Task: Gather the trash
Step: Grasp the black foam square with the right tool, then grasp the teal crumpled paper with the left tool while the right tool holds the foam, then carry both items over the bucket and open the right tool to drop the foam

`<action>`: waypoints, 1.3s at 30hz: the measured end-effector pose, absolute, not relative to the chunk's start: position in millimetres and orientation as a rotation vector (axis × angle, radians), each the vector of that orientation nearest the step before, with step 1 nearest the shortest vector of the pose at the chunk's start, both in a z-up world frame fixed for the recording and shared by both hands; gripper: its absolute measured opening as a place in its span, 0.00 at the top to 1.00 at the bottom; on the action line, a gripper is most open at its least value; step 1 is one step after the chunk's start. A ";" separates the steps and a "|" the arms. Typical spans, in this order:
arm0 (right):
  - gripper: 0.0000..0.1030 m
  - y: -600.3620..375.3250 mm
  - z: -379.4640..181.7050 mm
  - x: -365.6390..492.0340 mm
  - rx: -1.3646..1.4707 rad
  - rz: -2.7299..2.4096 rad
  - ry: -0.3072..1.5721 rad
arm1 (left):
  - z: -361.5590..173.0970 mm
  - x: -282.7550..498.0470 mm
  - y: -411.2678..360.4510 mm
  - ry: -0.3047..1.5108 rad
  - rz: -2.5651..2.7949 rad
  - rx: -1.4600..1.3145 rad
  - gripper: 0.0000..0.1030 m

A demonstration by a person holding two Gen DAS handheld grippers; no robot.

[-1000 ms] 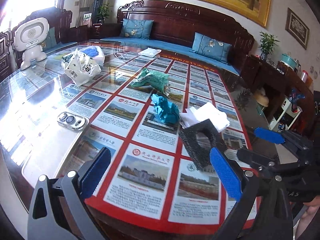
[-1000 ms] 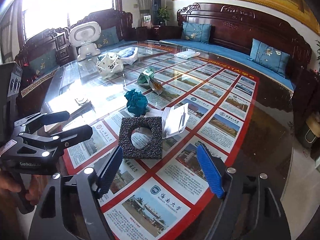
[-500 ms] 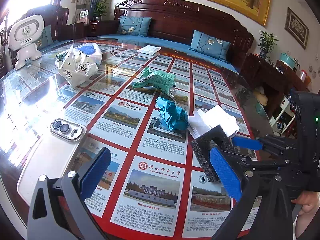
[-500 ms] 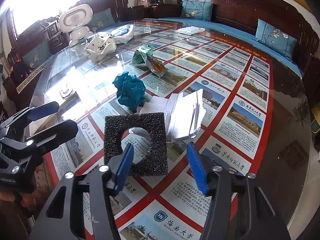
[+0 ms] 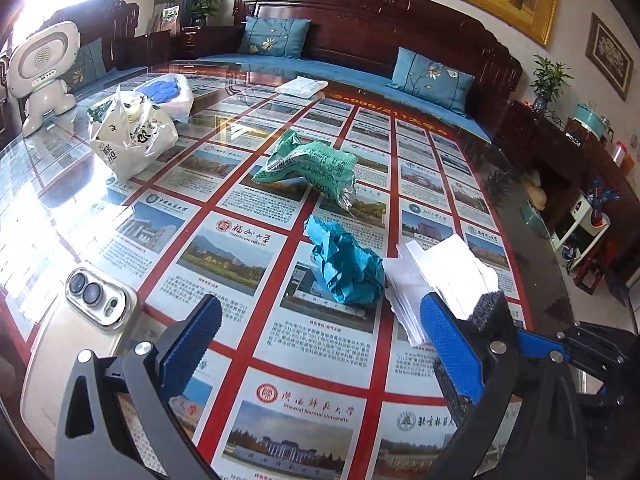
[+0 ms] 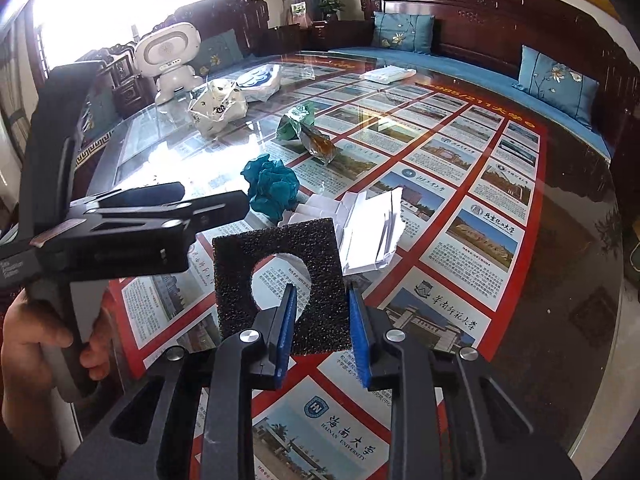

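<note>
The right gripper (image 6: 322, 330) has its jaws narrowed onto the near edge of a black foam square (image 6: 280, 280) with a round hole cut through it. One blue pad sits at the rim of the hole and the other at the square's right edge, so the foam strip between them is pinched. The foam is tilted, its far edge raised toward the folded white paper (image 6: 368, 232) just beyond it; whether its near edge rests on the counter (image 6: 560, 240) cannot be told. In the left wrist view the same foam (image 5: 488, 312) appears edge-on behind the left gripper's right finger.

The left gripper (image 5: 316, 344) holds its jaws spread wide, touching nothing, low over the near part of the glass-topped counter. In the right wrist view it (image 6: 132, 224) sits at the left, gripped by a hand (image 6: 36, 344).

Beyond the white paper, a crumpled teal paper ball (image 5: 344, 268) lies touching the stack. Farther off is a green snack wrapper (image 5: 308, 168) with a foil end, and at the far left a knotted white plastic bag (image 5: 128, 136). A phone (image 5: 76, 320) lies face-down at the near left, and a small white robot toy (image 5: 40, 68) stands at the far left edge.
</note>
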State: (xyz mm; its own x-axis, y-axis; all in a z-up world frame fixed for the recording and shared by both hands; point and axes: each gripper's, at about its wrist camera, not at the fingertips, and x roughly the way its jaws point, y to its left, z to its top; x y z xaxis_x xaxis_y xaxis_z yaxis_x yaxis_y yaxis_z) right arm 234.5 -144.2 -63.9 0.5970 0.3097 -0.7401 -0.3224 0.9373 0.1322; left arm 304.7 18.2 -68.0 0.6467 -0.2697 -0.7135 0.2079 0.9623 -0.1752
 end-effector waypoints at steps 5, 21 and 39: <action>0.75 -143.8 -64.2 240.7 -0.015 0.382 0.854 | -73.2 325.5 5.9 0.851 -0.281 -0.064 0.04; 0.75 -161.3 -59.3 238.6 0.016 0.390 0.837 | -84.0 357.8 8.1 0.923 -0.330 -0.121 0.59; 0.75 -192.0 -50.5 185.0 0.077 0.408 0.839 | -43.1 217.6 -2.4 0.802 -0.474 0.011 0.62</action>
State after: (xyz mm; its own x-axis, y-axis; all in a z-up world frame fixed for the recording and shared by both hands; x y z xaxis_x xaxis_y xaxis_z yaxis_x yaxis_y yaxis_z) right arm 185.0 -192.0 -50.5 0.5956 0.3805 -0.7074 -0.3206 0.9201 0.2250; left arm 217.6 -2.4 -43.1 0.5969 -0.4040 -0.6932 0.4124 0.8956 -0.1668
